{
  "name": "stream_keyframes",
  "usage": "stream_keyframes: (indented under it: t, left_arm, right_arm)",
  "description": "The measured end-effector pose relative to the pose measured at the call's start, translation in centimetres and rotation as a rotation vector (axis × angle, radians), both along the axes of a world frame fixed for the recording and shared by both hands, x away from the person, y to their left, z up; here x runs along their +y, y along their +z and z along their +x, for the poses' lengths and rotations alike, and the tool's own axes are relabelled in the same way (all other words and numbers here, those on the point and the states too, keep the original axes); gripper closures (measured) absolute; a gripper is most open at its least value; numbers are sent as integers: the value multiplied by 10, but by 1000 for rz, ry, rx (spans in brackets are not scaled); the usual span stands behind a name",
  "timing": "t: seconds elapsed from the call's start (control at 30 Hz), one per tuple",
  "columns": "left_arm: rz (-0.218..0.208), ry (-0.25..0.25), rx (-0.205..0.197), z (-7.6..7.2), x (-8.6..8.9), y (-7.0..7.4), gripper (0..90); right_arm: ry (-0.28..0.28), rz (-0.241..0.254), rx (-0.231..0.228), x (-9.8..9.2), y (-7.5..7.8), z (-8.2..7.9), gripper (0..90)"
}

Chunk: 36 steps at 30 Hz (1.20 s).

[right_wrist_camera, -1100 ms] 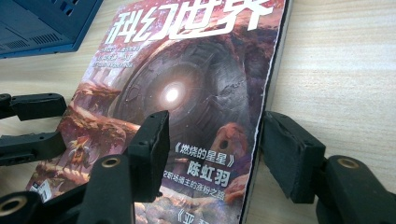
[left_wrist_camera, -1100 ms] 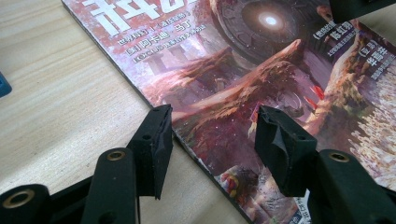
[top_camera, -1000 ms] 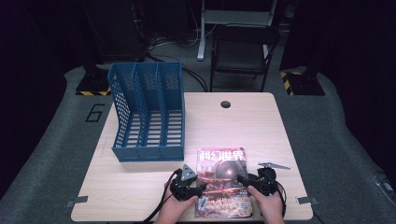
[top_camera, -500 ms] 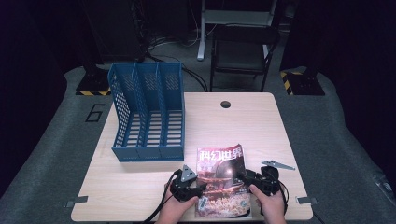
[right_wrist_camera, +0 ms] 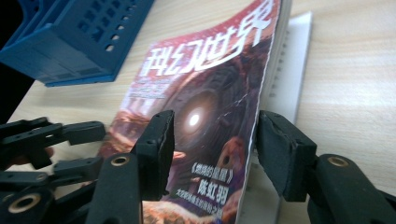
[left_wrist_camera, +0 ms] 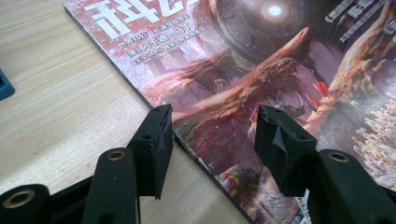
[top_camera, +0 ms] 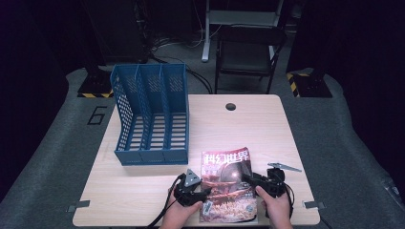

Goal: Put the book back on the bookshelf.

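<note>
A magazine (top_camera: 228, 183) with a reddish science-fiction cover lies near the table's front edge. My left gripper (top_camera: 204, 193) is at its left edge. In the left gripper view the open jaws (left_wrist_camera: 212, 121) straddle the spine: one pad (left_wrist_camera: 156, 135) is over the wood, the other over the cover (left_wrist_camera: 261, 56). My right gripper (top_camera: 248, 179) is at the right edge. Its jaws (right_wrist_camera: 215, 126) have just been closing and stand open. Between them is the cover's raised free edge (right_wrist_camera: 261, 79), close to the right pad (right_wrist_camera: 280, 144). White inner pages (right_wrist_camera: 292, 70) show beyond it.
A blue three-slot file rack (top_camera: 150, 114) stands open side up on the table's left half, behind the magazine. A round cable hole (top_camera: 230, 106) sits at the table's far edge. A dark chair (top_camera: 248, 52) stands behind the table. The left gripper (right_wrist_camera: 46, 140) appears in the right gripper view.
The right gripper has shifted slightly to the right along the magazine's edge. The left gripper and the magazine have stayed put.
</note>
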State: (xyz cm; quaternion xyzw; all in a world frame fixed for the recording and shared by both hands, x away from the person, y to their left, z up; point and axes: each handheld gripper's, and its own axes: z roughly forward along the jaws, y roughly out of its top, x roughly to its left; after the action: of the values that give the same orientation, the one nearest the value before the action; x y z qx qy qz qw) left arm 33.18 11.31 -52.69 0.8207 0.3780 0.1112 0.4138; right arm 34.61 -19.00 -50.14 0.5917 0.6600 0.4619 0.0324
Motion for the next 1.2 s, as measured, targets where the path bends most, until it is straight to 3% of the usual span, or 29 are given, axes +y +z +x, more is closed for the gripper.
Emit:
stream_keyframes:
  t: [0.17,0.27,0.33,0.57,0.63,0.67,0.73,0.8,0.87,1.2]
  left_arm:
    - [-18,15,-4,-1,-1,-1,467]
    - [-13,11,-7,-2,0,-2,468]
    - [-21,15,-10,-2,-1,-2,468]
    - [-21,20,-8,-2,-1,-2,469]
    - [-14,15,-8,-2,-1,-2,469]
    - [-14,15,-8,-2,-1,-2,470]
    - [-26,25,-12,-2,-2,-2,470]
    - [-24,18,-6,-2,-1,-2,470]
    - [-23,26,-11,-3,-2,-2,470]
    - [-14,16,-8,-2,-1,-2,470]
  right_arm:
    - [-19,19,65,-8,-13,8,470]
    - [-22,19,81,-9,-17,9,470]
    - [-15,3,77,-9,-19,11,471]
    - [-18,19,72,-9,-18,11,464]
    - [-20,64,74,-10,-16,8,466]
    - [-20,64,74,-10,-16,8,466]
    - [22,125,103,-7,-15,5,488]
    - [28,112,98,-4,-14,4,485]
    - [52,51,72,1,-9,2,479]
    - [97,7,95,7,-10,2,472]
